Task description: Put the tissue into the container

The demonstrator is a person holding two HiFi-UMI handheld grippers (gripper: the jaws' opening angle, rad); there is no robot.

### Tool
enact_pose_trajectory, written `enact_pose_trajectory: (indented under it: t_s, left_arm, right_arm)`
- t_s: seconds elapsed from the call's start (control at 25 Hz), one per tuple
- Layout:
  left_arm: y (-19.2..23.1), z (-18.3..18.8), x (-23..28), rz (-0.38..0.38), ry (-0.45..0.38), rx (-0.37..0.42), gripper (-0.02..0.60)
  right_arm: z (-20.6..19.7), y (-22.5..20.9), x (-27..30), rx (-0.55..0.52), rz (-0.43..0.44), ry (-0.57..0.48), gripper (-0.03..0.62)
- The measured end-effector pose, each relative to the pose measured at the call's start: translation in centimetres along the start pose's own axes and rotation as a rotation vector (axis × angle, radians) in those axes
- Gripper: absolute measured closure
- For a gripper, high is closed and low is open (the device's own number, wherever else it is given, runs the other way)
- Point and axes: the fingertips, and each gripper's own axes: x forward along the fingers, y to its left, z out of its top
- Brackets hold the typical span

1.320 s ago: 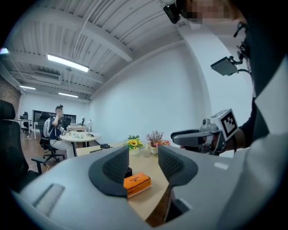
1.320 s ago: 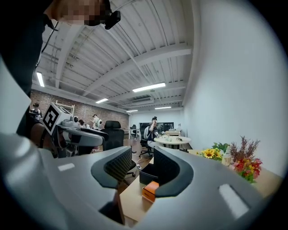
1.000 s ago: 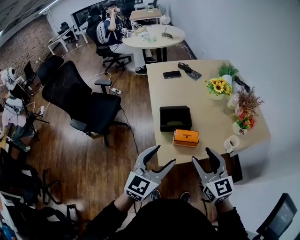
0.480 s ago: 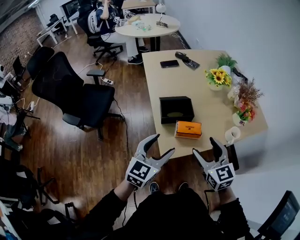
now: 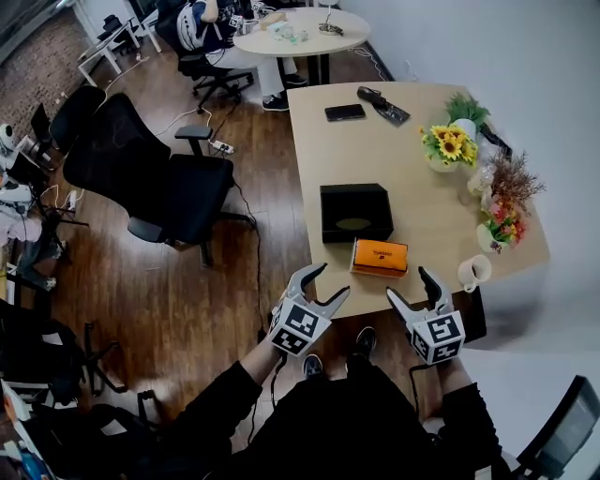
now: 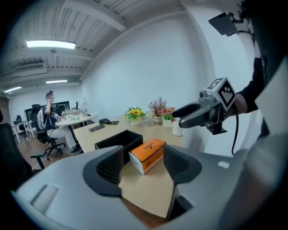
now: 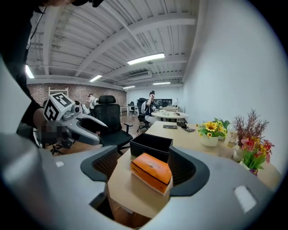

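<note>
An orange tissue box (image 5: 380, 256) lies near the front edge of the wooden table (image 5: 403, 159), just in front of an open black container (image 5: 355, 213). Both grippers hover before that edge, apart from the box. My left gripper (image 5: 330, 281) is open and empty; its jaws have just been closing a little. My right gripper (image 5: 410, 284) stands wide open and empty; its jaws have just been opening. The left gripper view frames the box (image 6: 147, 155) and container (image 6: 118, 140) between its jaws. The right gripper view shows the box (image 7: 151, 171) and container (image 7: 150, 146) likewise.
A white mug (image 5: 472, 272), flower pots (image 5: 448, 148) and a dried bouquet (image 5: 511, 178) line the table's right side. A phone (image 5: 344, 112) lies at the far end. A black office chair (image 5: 155, 178) stands left of the table. A person sits at a round table (image 5: 300, 28) beyond.
Both grippers have come down and closer to the table's front edge. The right jaws stand wider than a second ago; the left jaws have narrowed slightly.
</note>
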Motion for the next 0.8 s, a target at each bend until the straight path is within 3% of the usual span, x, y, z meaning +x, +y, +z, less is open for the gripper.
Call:
enact_pose_trajectory:
  t_s: [0.32, 0.56, 0.8]
  left_arm:
    - [0.3, -2.2, 6.8, 0.003, 0.135, -0.121, 0.328]
    - [0.8, -4.8, 9.0, 0.027, 0.241, -0.188, 0.33]
    - [1.1, -6.7, 10.7, -0.039, 0.294, -0.149, 0.33]
  right_arm:
    - [-6.6, -4.7, 4.5, 0.005, 0.089, 0.126, 0.255]
    - [-10.3, -5.9, 6.1, 0.004, 0.168, 0.213, 0.284]
    - [-11.9, -6.3, 7.8, 0.034, 0.164, 0.262, 0.304]
